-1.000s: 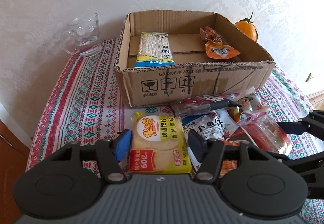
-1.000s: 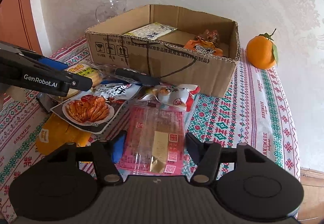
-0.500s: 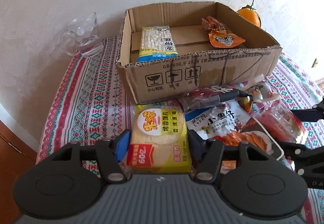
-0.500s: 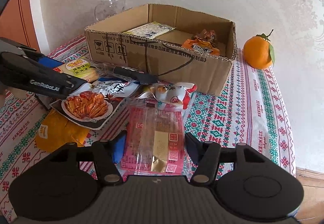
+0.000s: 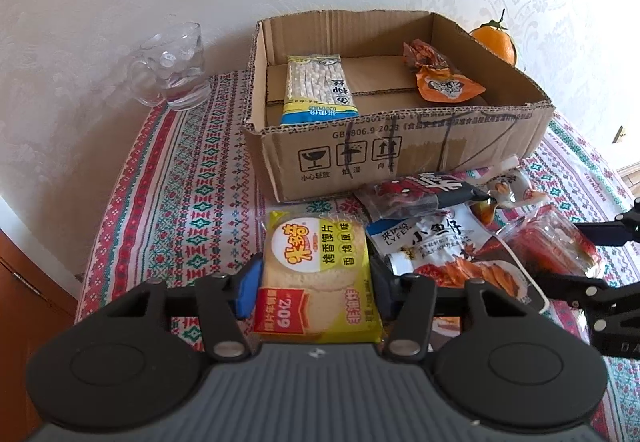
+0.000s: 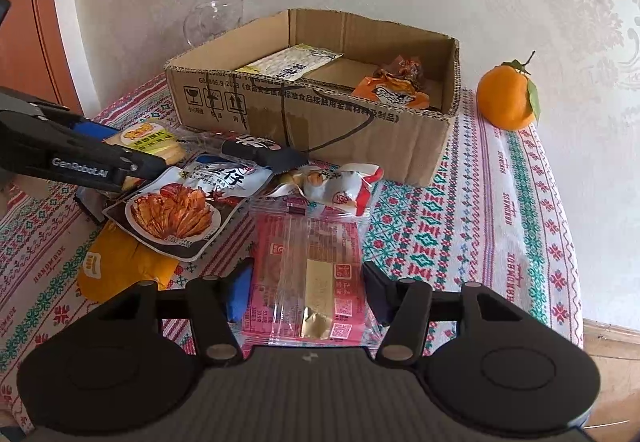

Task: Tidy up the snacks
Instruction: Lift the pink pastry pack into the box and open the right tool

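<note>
The left claw (image 5: 314, 284) is closing on the yellow toast-slice packet (image 5: 316, 274), which lies between its two fingers on the worktop (image 5: 168, 202); the blue pad on one side and the dark pad on the other appear to touch the packet's edges. The right claw (image 6: 306, 292) is also closing, with the clear red-printed packet (image 6: 308, 270) between its fingers; the pads stand just beside the wrapper, and I cannot tell if they press it already.

The worktop carries a cloth with red and green patterns. Behind the snacks stands an open cardboard box (image 5: 400, 154). Inside it lie a white-and-blue packet (image 5: 318, 90) at the left and two orange wrappers (image 5: 444, 84) at the right.

Between the claws and the box several snacks are piled close together. A white fish-snack bag (image 6: 192, 198) with a picture of red food lies just beside the toast packet and partly over a plain yellow bag (image 6: 120, 262). A dark red-and-black packet (image 5: 420, 190) lies against the front wall of the box, and a small white-and-red packet (image 6: 340, 182) lies next to it, touching the far end of the clear packet. These stand in the way between both held packets and the box.

A glass mug (image 5: 176, 70) stands left of the box near the wall, and an orange with a leaf (image 6: 508, 98) stands on the right side.
</note>
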Motion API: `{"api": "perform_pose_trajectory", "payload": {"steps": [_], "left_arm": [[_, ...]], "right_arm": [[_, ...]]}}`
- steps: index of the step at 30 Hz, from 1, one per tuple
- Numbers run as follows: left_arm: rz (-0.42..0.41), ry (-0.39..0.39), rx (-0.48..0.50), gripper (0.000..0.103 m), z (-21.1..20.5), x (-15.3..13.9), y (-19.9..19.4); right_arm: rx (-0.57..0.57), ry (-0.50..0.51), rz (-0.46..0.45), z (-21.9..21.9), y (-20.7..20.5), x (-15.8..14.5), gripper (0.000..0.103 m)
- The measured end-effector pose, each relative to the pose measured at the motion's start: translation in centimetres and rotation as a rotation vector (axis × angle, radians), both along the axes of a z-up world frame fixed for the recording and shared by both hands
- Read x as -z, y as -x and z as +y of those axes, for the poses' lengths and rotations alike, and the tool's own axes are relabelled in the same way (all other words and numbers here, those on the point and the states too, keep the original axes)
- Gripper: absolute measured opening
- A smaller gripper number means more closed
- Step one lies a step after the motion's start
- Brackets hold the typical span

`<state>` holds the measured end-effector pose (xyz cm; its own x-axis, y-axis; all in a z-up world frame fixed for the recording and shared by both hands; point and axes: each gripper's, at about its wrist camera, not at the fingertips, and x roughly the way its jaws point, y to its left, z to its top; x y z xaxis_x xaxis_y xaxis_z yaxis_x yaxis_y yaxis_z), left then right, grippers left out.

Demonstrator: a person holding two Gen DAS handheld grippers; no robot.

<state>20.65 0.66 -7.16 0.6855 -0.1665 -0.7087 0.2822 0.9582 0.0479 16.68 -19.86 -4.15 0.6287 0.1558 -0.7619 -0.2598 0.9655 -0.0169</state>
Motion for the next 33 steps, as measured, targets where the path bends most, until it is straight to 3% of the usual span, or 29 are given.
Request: {"api": "perform_pose_trajectory", "payload": {"steps": [10, 20, 33], "left_arm": [[-0.024, 0.032, 0.002, 0.054, 0.7, -1.9, 1.8], [-0.044, 0.112, -0.024, 0.054, 1.0, -3.5, 3.9], [-0.059, 0.123, -0.031, 0.054, 1.8, -3.8, 4.3]], "right_arm": [[-0.015, 0.01, 0.006, -0.8, 1.1, -1.6, 0.062], [-0.039, 0.014, -0.035, -1.2, 1.6, -4.2, 0.062], [-0.11, 0.043, -0.176, -1.0, -4.7, -8.6, 0.062]]}}
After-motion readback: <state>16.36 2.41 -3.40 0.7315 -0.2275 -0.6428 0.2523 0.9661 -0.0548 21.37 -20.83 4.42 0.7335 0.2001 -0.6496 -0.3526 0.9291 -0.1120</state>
